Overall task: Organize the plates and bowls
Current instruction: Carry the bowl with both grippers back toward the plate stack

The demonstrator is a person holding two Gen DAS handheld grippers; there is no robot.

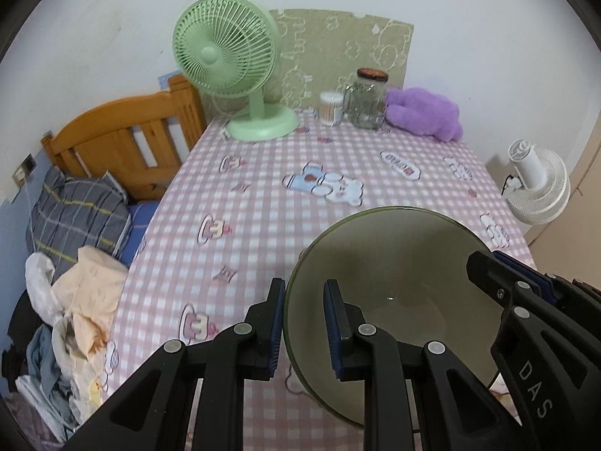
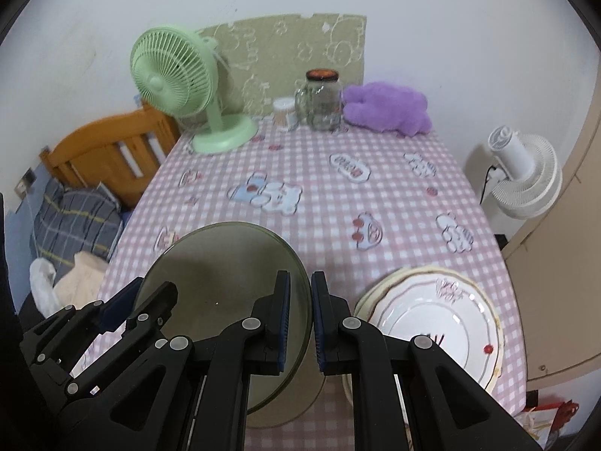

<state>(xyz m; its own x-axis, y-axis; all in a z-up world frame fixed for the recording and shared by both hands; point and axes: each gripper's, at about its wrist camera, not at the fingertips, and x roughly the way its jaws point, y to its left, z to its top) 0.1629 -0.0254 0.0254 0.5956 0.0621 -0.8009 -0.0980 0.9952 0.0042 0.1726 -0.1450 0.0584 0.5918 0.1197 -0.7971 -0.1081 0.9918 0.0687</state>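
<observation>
Two-gripper hold on a dark olive glass plate (image 1: 394,285) above the checked tablecloth (image 1: 263,203). Left gripper (image 1: 305,323) pinching the plate's left rim, one finger inside and one outside; right gripper (image 2: 300,323) straddling the opposite rim, fingers narrowly apart, firm contact not certain. Plate apparently lifted and tilted off the cloth, a shadow beneath it, just left of the stack of white plates (image 2: 432,315).

Step in hand, as judged: carrying the glass plate toward the stack. Next move: shifting it right, levelling it over the white plates and lowering gently, glass on china calling for a soft release.

Near edge of the glass plate hidden by the fingers; number of plates in the stack unclear; near edge of the stack cut off. No bowls in view.
</observation>
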